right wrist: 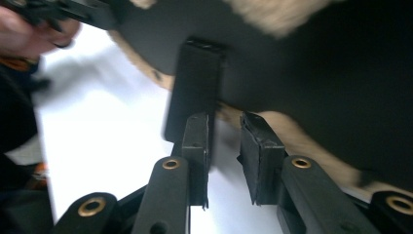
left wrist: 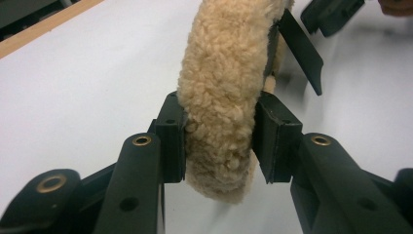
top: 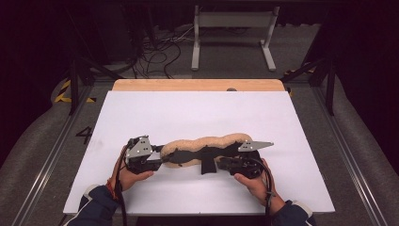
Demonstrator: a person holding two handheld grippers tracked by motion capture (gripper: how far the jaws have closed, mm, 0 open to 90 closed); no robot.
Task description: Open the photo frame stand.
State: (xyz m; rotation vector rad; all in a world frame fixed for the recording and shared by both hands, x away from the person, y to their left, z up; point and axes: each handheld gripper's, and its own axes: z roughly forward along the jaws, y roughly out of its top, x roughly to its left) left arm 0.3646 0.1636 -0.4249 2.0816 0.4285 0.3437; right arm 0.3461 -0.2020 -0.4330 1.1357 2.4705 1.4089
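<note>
A long tan fleece pad (top: 207, 141) with a black backing (right wrist: 316, 73) lies lengthwise across the white board (top: 197, 113), held up on its edge between both hands. My left gripper (top: 162, 157) grips its left end, and in the left gripper view the two pads of this gripper (left wrist: 221, 141) press into the fleece (left wrist: 224, 63) from both sides. A black strap (top: 207, 165) hangs off the backing near the middle. My right gripper (top: 219, 165) sits just right of it. In the right gripper view the jaws of this gripper (right wrist: 226, 141) stand apart with bare board between them, and the strap (right wrist: 195, 83) is just beyond the left pad.
The white board lies on a wooden table whose far edge (top: 197, 84) shows at the back. Beyond it are a white stand (top: 233, 33) and loose cables (top: 160, 52) on the floor. Dark frame bars (top: 75, 84) flank the table.
</note>
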